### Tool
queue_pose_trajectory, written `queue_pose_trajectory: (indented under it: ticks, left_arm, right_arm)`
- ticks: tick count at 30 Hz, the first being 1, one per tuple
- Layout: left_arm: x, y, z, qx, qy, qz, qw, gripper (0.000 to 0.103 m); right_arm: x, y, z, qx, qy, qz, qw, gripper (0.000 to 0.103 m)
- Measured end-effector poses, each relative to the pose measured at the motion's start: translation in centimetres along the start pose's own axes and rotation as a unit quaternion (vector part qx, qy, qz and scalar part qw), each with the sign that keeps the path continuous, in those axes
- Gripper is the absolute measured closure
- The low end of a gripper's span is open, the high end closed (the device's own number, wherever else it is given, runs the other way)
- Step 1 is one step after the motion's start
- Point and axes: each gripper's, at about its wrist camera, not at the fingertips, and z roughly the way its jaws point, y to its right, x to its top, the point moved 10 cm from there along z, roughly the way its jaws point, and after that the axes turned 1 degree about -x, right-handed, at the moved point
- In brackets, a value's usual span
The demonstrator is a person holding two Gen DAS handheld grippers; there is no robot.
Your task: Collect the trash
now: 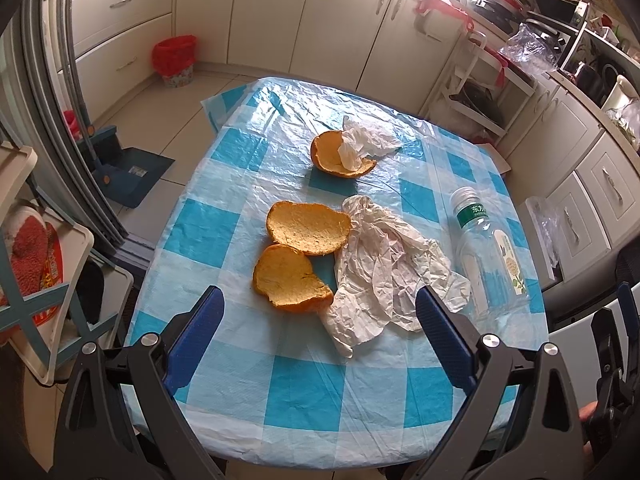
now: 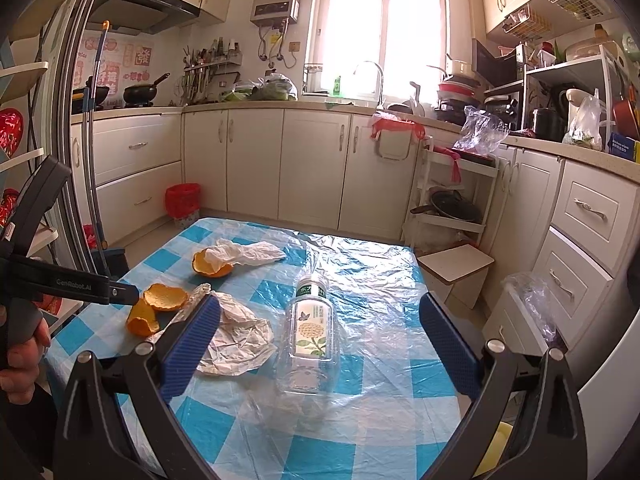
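A: Status, left to right. I hold the left gripper (image 1: pixel 320 300) above the near edge of the table (image 1: pixel 304 392); its jaws are spread wide and hold nothing. Two orange peel pieces (image 1: pixel 304 256) lie ahead of it, touching each other. Just beside them, to the right, lies a crumpled paper wrapper (image 1: pixel 384 272).

B: And farther right?

A: A clear plastic bottle (image 2: pixel 314 328) lies on its side, cap pointing away from me. The right gripper (image 2: pixel 320 320) hovers over it, jaws spread, empty. At the far side of the table, a third peel (image 1: pixel 340 156) holds a white tissue (image 1: pixel 364 142).

B: Destination?

A: Judgement: the red-lined bin (image 2: pixel 183 204) on the floor by the cabinets.

B: Hazards?

A: Three, as I judge them. One: the bottle is round and smooth; an off-centre squeeze may roll it off the table. Two: the thin plastic table cover (image 2: pixel 360 264) is wrinkled; a low approach may snag it and drag everything. Three: the peels overlap the wrapper, so lifting one may scatter the other.
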Motion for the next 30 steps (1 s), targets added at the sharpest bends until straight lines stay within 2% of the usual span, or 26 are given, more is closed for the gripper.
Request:
queue_pose_trajectory:
  ticks: [6,10,12,15,20,30]
  left_arm:
    - [0.0,-0.6,-0.2,0.009,0.007,0.004,0.9999,0.011]
    - [0.0,-2.2,-0.4,0.022,0.008,0.005,0.9997,0.011]
    - [0.0,-3.0,-0.5,0.027,0.007,0.004,0.9996,0.011]
    - [0.0,-3.9,-0.5,0.032,0.006,0.001,0.9995,0.011]
    - [-0.1,-4.0,0.1,0.035,-0.001,0.002,0.9994,0.011]
    - [-0.7,-1.7,2.3,0.049,-0.019,0.051,0.9973,0.011]
  right_arm:
    - [0.5,-0.9,-0.2,0.021,0.008,0.004,1.0,0.008]
    - [0.1,-4.2,0.0,0.079,0.0,-0.012,0.997,0.008]
    - [-0.9,-6.5,0.5,0.123,-0.028,-0.022,0.992,0.008]
    - [-3.0,-8.9,1.5,0.144,-0.064,-0.053,0.986,0.008]
    - [-5.6,-9.8,3.4,0.141,-0.112,-0.076,0.981,0.008]
    - [-5.9,-8.3,3.4,0.141,-0.123,-0.057,0.981,0.008]
